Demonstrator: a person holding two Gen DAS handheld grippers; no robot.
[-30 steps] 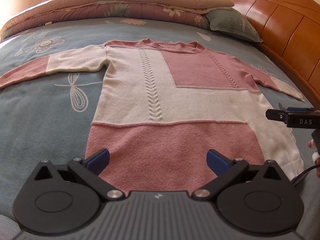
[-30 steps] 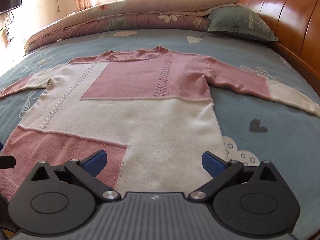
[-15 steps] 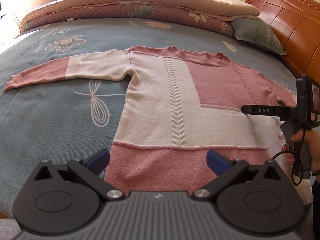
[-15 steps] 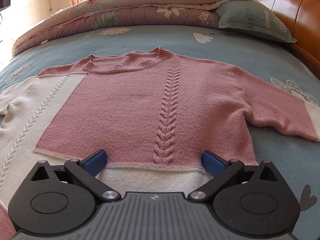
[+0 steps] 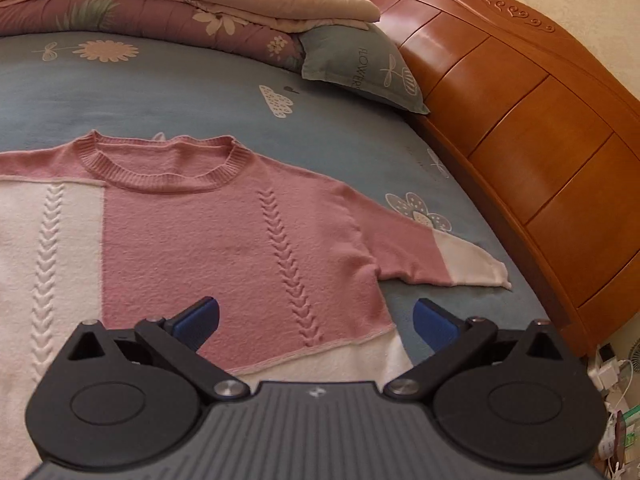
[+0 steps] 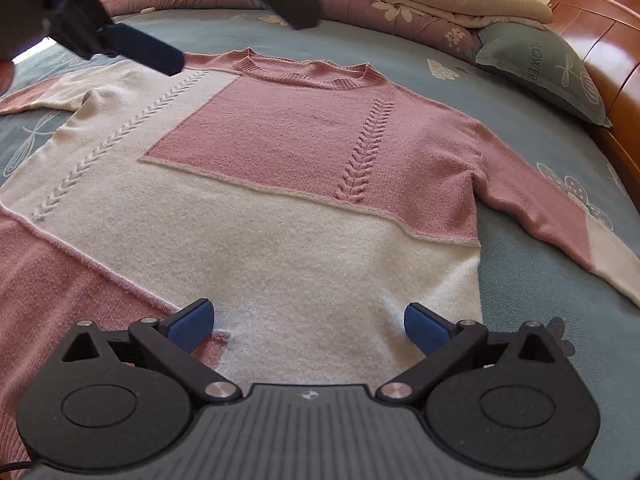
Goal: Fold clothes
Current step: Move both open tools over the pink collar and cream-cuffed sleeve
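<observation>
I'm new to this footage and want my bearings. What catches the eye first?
A pink-and-cream sweater lies spread flat, sleeves out, on the blue sheet. The right gripper hovers open over its cream middle. A glossy wooden headboard runs along the right.

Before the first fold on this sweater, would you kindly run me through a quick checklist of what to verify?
1. Sweater lies flat, front up, on the bed: ok.
2. Sleeve nearest the headboard spread out, not tucked under: ok.
3. Left gripper open and holding nothing: ok.
4. Right gripper open and holding nothing: ok.
5. Far sleeve's cuff fully laid out: cannot tell, it runs out of view.
6. Bottom hem straight: cannot tell, hidden behind the grippers.
</observation>
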